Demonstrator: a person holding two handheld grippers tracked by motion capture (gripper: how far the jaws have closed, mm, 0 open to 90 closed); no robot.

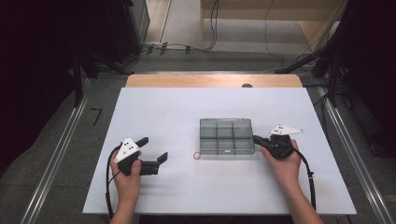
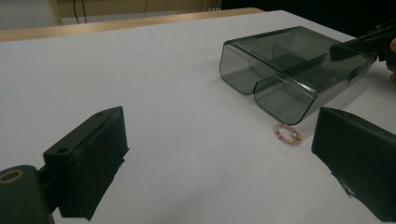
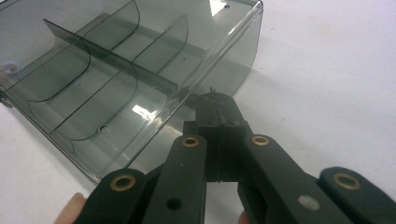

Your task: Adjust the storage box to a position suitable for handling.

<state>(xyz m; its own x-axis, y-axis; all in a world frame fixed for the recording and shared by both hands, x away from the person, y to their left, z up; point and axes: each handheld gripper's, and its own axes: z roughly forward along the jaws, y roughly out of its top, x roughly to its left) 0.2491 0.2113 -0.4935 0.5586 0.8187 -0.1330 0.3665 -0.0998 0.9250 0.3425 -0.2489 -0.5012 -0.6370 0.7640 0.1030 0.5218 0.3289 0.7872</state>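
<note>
A person's forearms enter from the bottom edge, each hand holding a gripper over a white table (image 1: 154,112). The left gripper (image 1: 152,149) hovers with jaws spread wide and empty — a small pink bead ring (image 2: 288,134) lies on the table ahead of it, just beside the near wall of a smoky clear compartment box (image 1: 227,136). The right gripper (image 1: 255,138) has its jaws pressed together, tips touching the box's right end wall.
</note>
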